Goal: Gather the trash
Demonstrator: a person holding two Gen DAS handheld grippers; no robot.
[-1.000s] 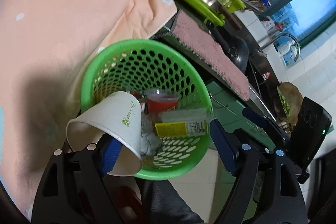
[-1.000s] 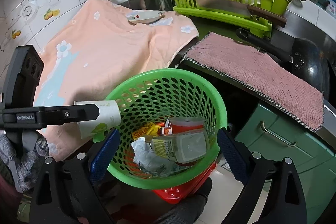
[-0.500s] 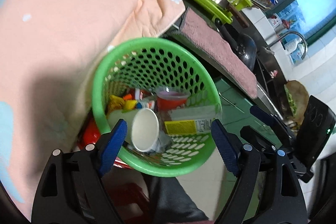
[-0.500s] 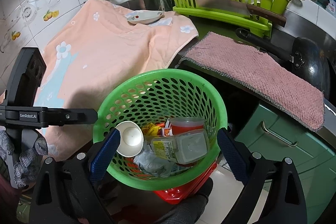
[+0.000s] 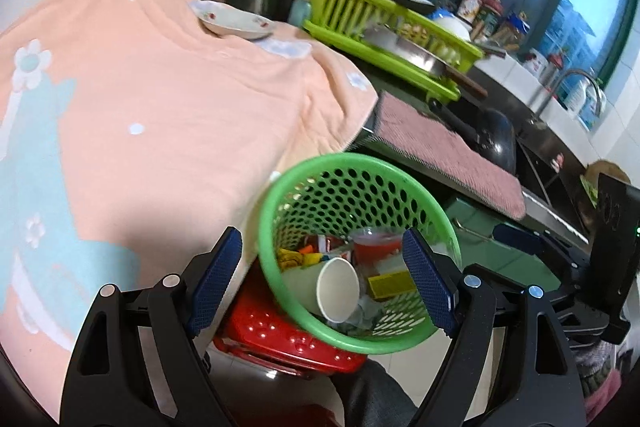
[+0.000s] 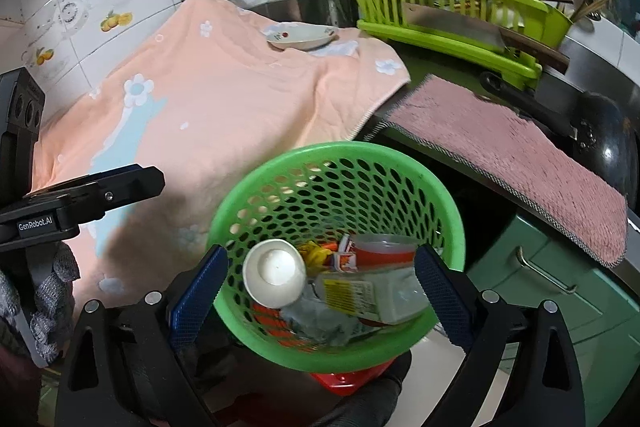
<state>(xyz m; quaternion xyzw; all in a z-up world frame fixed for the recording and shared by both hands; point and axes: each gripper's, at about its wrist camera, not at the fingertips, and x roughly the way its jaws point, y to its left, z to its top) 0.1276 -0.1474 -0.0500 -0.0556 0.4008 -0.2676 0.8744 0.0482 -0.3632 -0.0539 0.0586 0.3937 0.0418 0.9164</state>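
Trash fills the green perforated basket (image 6: 336, 187): a white paper cup (image 6: 275, 274) lies on its side against the near wall, with a clear bottle bearing a yellow label (image 6: 372, 294), a red-filled plastic cup (image 6: 385, 250), crumpled wrappers (image 5: 298, 257) and tissue around it. The basket sits on a red stool (image 5: 280, 337) below the counter edge. My left gripper (image 5: 326, 283) is spread wide with nothing between its blue pads. My right gripper (image 6: 320, 297) has just opened a little further and holds nothing either, its fingers straddling the basket's near rim. A peach towel (image 6: 224, 107) drapes the counter, a small dish (image 6: 302, 35) on it.
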